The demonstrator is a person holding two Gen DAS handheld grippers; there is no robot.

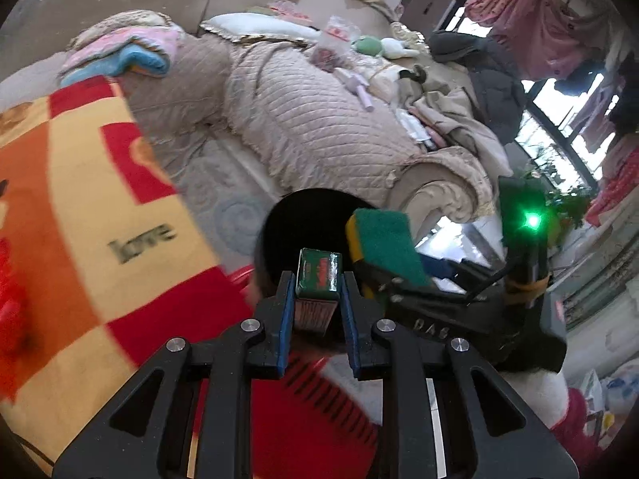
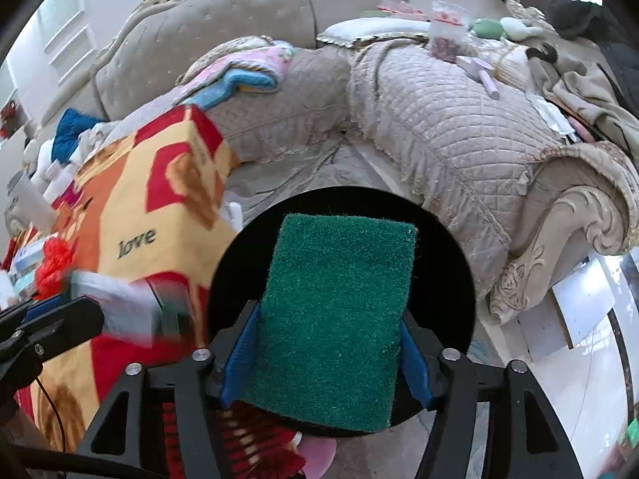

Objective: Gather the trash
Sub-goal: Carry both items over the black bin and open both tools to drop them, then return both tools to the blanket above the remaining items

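My left gripper [image 1: 317, 279] is shut on a small green and red box [image 1: 319, 275], its blue pads against the box's sides. The box hangs over the black mouth of a bin [image 1: 307, 215] with red slatted walls. My right gripper [image 2: 329, 321] is shut on a green scouring sponge [image 2: 335, 311] with a yellow foam layer, held flat over the same black opening [image 2: 443, 263]. In the left wrist view the sponge [image 1: 383, 247] sits just right of the box. In the right wrist view the box [image 2: 131, 311] shows blurred at the left.
A beige quilted sofa [image 2: 439, 119] strewn with cushions, toys and clothes fills the background. A red and yellow blanket [image 1: 100, 199] printed "love" lies left of the bin. Pale tiled floor [image 2: 579, 379] shows at the right, and a window [image 1: 559, 139] beyond the sofa arm.
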